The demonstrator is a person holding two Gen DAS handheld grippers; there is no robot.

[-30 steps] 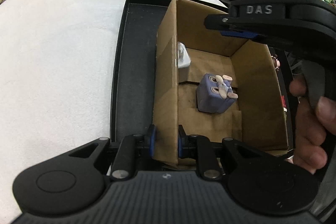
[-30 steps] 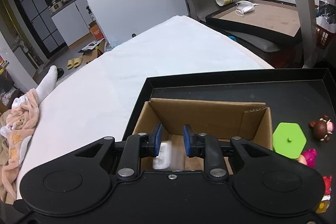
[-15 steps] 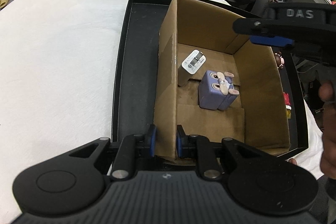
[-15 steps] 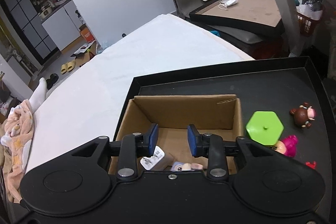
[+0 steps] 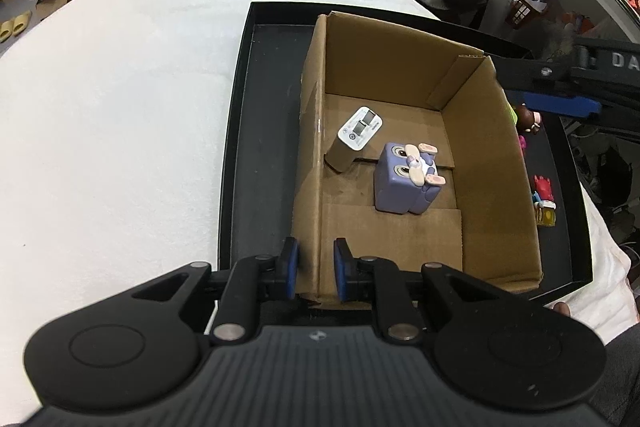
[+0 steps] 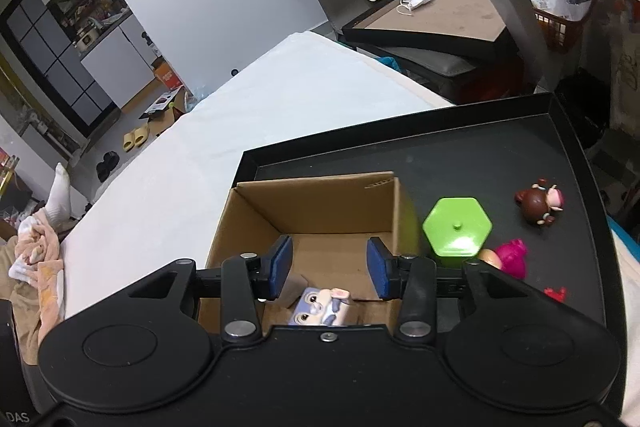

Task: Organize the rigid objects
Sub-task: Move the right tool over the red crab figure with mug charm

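Left gripper: pinches cardboard box near wall | right gripper: wide, empty, above box | white charger, purple toy: inside, ahead | black tray rim left; white tablecloth beyond.

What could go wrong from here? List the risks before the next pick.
1. The left tongs straddle the brown cardboard box wall; a tug could shift the box on the black tray.
2. The open right tongs, reaching for the green hexagonal block, may knock the brown figurine nearby.
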